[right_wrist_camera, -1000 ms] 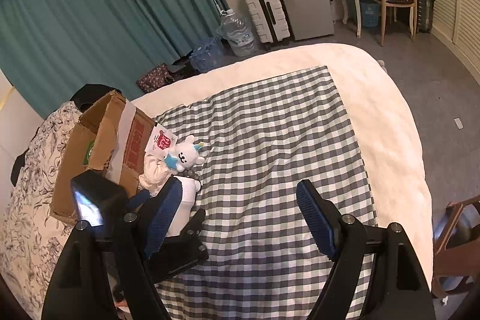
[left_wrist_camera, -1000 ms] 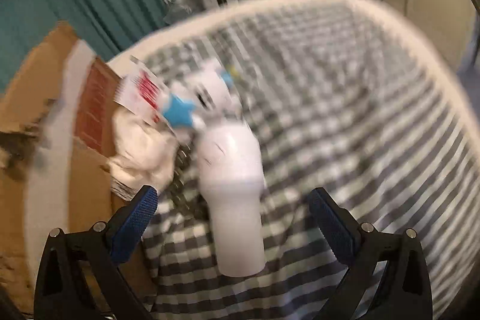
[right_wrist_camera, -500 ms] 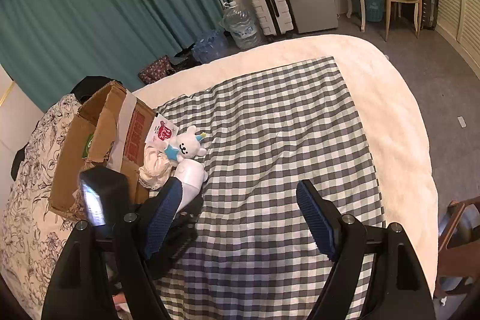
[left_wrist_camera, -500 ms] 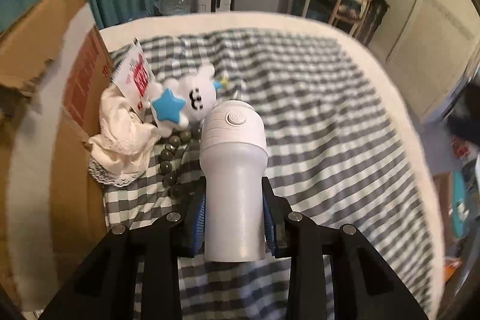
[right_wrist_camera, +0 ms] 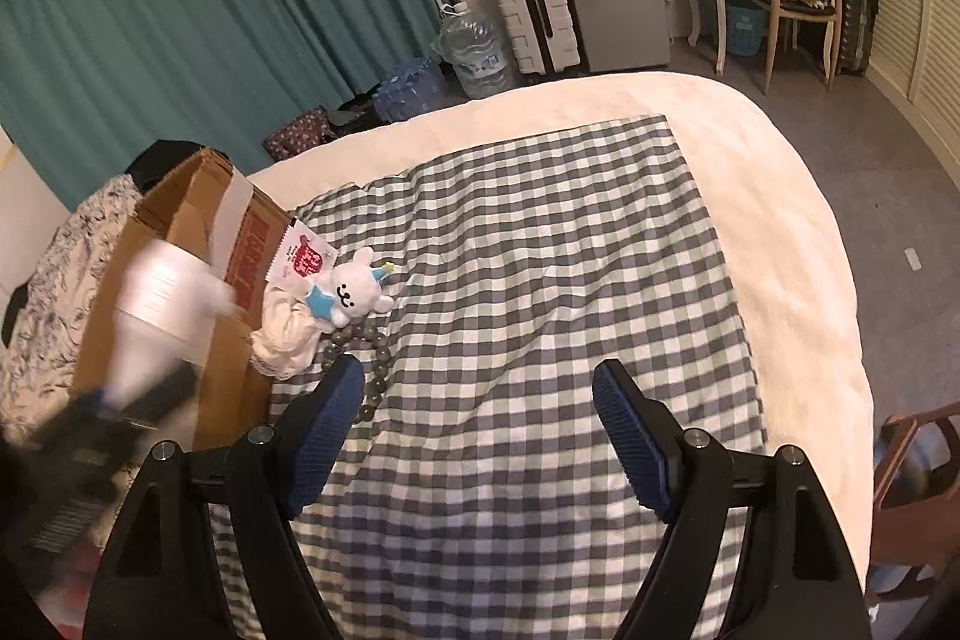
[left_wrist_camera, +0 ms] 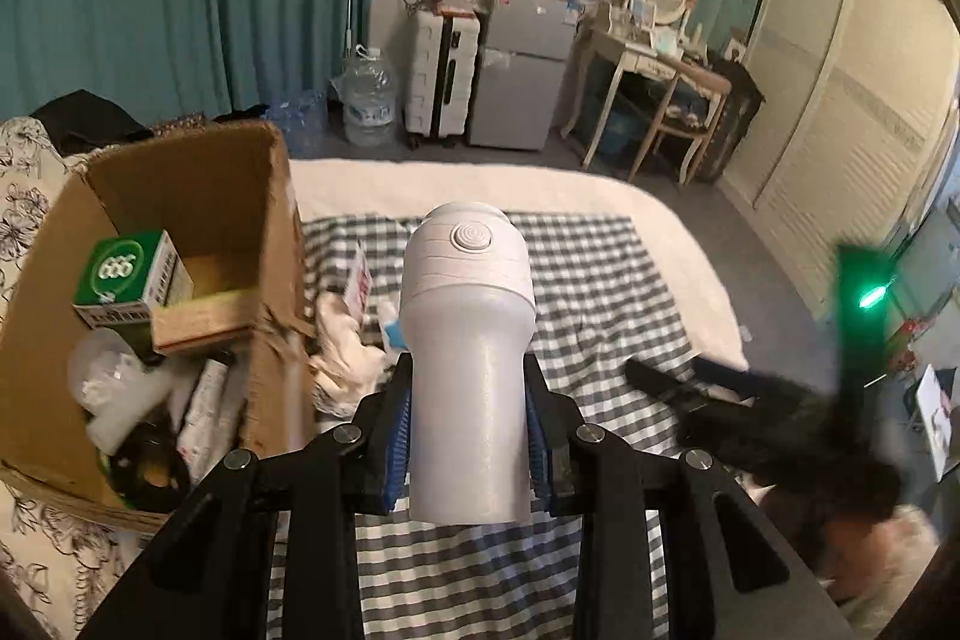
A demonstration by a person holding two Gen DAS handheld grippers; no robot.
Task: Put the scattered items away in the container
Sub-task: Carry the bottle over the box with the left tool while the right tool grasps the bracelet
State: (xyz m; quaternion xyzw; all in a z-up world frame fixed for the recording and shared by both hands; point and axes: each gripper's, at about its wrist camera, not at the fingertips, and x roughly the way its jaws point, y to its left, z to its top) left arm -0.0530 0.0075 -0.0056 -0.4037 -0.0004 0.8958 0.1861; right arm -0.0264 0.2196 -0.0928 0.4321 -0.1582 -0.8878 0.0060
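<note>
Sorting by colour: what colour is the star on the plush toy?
Blue; the star on the plush toy shows best in the right wrist view.

L hand-held gripper (left_wrist_camera: 468,436) closed on white bottle (left_wrist_camera: 468,340), lifted off bed, now beside cardboard box (left_wrist_camera: 270,280)

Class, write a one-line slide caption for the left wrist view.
Left gripper holds a white bottle beside the cardboard box.

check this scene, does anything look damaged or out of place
The cardboard box has a torn, ragged front edge. A plush toy, bead string, cloth and packet lie outside it on the checked blanket.
</note>
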